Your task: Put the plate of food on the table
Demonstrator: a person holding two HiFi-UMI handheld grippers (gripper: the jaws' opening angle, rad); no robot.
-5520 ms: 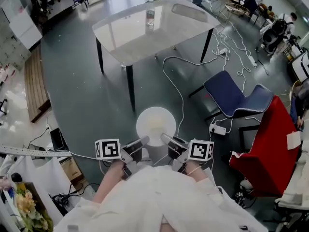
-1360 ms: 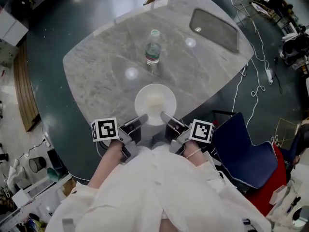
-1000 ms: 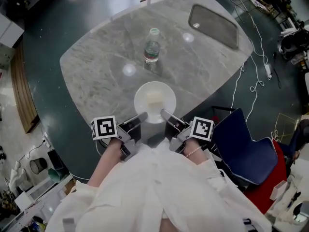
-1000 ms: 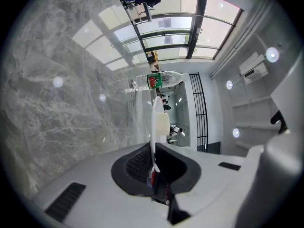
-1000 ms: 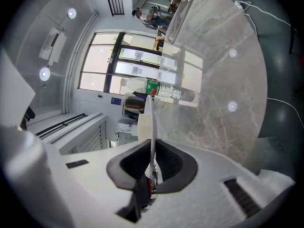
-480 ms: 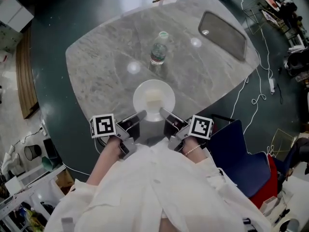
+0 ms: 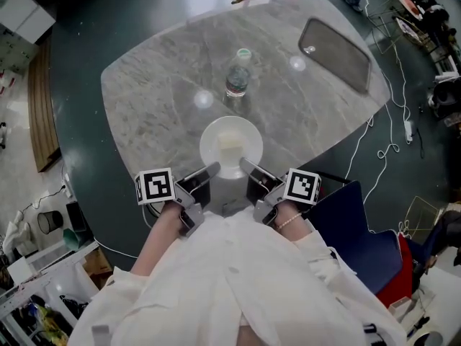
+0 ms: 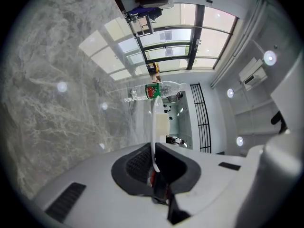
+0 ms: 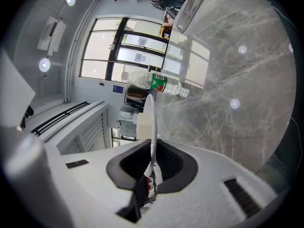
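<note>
A white round plate (image 7: 230,146) with a pale block of food (image 7: 230,141) in its middle is held level over the near edge of the grey marble table (image 7: 144,92). My left gripper (image 7: 209,172) is shut on the plate's near-left rim and my right gripper (image 7: 248,169) on its near-right rim. In the left gripper view the plate (image 8: 154,127) shows edge-on between the dark pads of the left gripper (image 8: 154,163), with the food (image 8: 162,126) beside it. The right gripper view shows the same rim (image 9: 151,122) pinched in the right gripper (image 9: 152,163). Whether the plate touches the tabletop I cannot tell.
A clear water bottle (image 7: 237,81) with a green label stands on the table just beyond the plate. A dark rectangular tray (image 7: 335,45) lies at the table's far right. A blue chair (image 7: 353,222) stands to my right, and cables (image 7: 389,135) trail across the floor.
Several seconds ago the plate hung over the floor, well short of the table; now it is over the table's near edge. Over the last second it has hardly shifted, and both grips are unchanged.
</note>
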